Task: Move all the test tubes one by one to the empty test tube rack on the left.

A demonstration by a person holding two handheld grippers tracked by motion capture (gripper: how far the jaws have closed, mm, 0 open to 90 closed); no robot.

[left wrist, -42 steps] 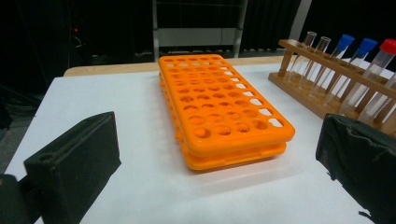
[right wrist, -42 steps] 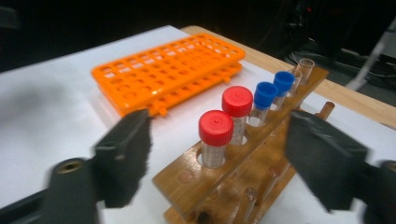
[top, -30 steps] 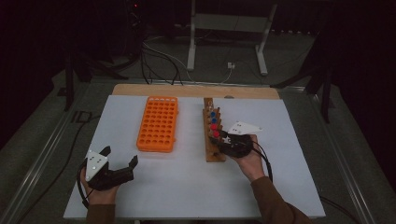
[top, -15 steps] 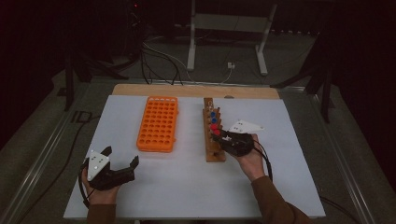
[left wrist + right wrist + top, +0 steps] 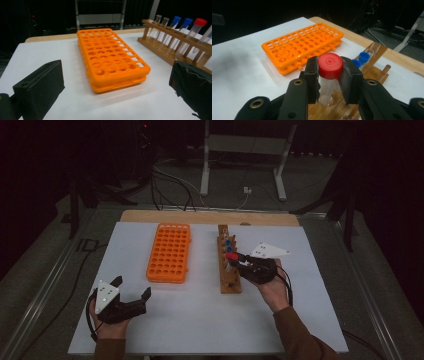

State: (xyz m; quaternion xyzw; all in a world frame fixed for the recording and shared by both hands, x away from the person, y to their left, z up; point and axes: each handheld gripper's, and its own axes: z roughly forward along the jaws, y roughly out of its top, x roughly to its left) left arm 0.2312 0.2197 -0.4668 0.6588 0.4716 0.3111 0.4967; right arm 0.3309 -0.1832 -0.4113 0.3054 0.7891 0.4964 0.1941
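My right gripper (image 5: pixel 329 75) is clamping the red-capped tube (image 5: pixel 329 75) just under its cap, the two black jaws having just been closing in on it from either side until their pads pressed on the clear wall. A second ago, in the high view, the gripper was sitting lower against the wooden rack (image 5: pixel 229 270); now the red cap is riding a little higher above the rack's top rail, so I am judging that the tube is starting to lift out of its hole, though its lower end is still inside the rack, directly beneath my jaws. Just beyond the jaws, two blue-capped tubes (image 5: pixel 362 58) are standing in the same rack, and farther off, ahead and to the side, the orange rack (image 5: pixel 303 45) is lying with its holes bare, which I am taking as the likely destination. My left gripper (image 5: pixel 131 292) is resting on the white table (image 5: pixel 200 320), well apart from the tube, with its jaws standing wide and nothing between them, facing the orange rack. I am making out faint graduation marks on the tube's wall, too small to read, and no brand or label anywhere.
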